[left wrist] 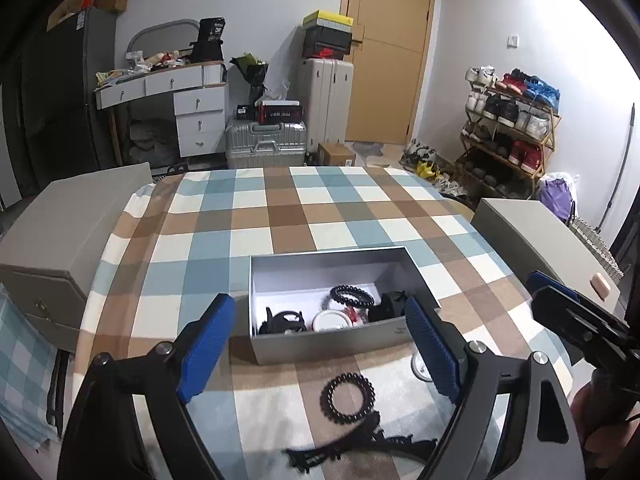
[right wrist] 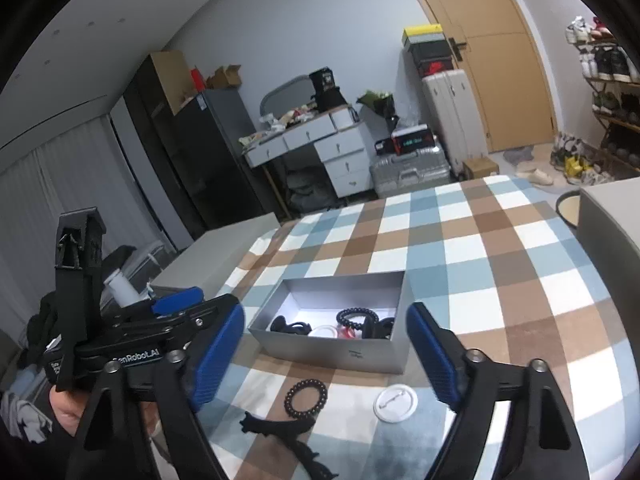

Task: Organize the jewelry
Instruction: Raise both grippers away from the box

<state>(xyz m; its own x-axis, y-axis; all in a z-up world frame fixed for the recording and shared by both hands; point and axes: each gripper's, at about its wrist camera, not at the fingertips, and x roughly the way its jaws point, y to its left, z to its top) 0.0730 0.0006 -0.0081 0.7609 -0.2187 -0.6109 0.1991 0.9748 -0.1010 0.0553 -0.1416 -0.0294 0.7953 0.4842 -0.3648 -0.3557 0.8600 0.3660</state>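
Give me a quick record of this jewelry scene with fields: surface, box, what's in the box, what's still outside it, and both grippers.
surface: table with checked cloth
box: open grey box, upright, near the table's front
in box: black bead bracelet, other dark pieces, a white round item
outside box: second bead bracelet, white round badge, black ornate hair piece, all on the cloth in front of the box
left gripper: open, empty
right gripper: open, empty
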